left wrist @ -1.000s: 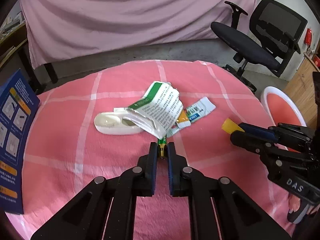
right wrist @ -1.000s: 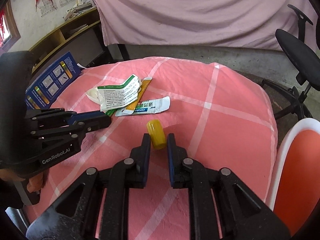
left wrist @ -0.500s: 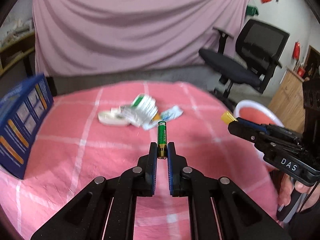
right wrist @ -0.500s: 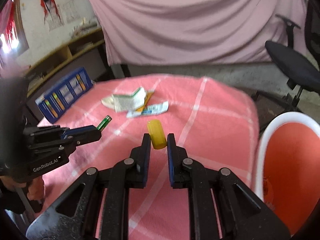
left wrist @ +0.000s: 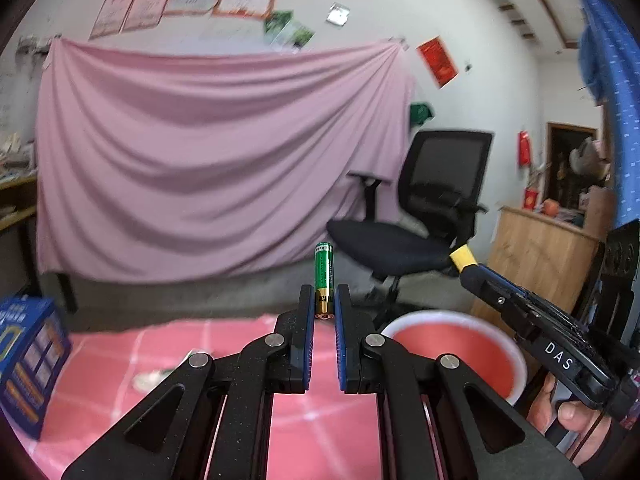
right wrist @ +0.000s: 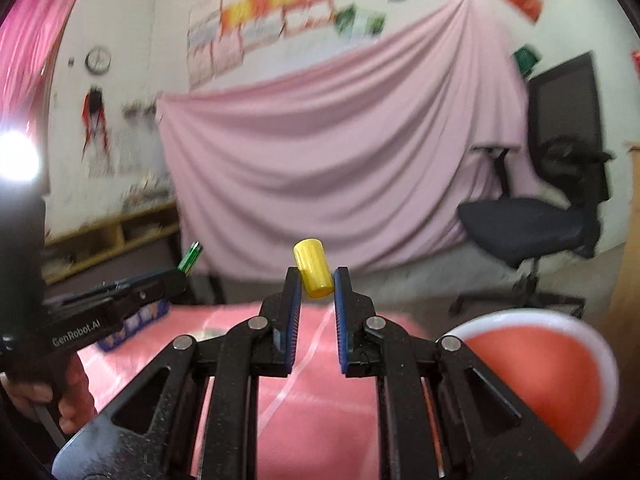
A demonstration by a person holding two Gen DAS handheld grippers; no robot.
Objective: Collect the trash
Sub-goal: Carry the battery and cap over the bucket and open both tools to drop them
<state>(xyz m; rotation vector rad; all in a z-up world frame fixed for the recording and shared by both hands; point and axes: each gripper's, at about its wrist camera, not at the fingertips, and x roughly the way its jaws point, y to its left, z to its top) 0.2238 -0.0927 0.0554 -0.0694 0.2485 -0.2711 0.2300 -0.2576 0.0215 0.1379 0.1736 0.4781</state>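
My left gripper [left wrist: 323, 300] is shut on a green battery [left wrist: 324, 268], which stands upright out of its tips, high above the pink checked tablecloth [left wrist: 160, 344]. In the right wrist view my right gripper [right wrist: 315, 286] is shut on a small yellow cap [right wrist: 313, 267]. Each gripper shows in the other's view: the right gripper [left wrist: 466, 266] with the yellow cap [left wrist: 462, 257] at the right, the left gripper [right wrist: 178, 278] with the green battery [right wrist: 190, 257] at the left. An orange bin with a white rim [left wrist: 460, 350] [right wrist: 536, 364] stands low beside the table.
A blue box [left wrist: 28, 360] stands at the table's left edge. Blurred pale litter [left wrist: 154, 376] lies on the cloth below the left fingers. A black office chair [left wrist: 424, 216] and a wooden cabinet [left wrist: 540, 248] stand behind the bin. A pink sheet [left wrist: 200, 160] hangs at the back.
Both grippers have risen and tilted up from the table with the battery and the cap still held. The litter pile has dropped low in view, and the wall and the bin have come in.
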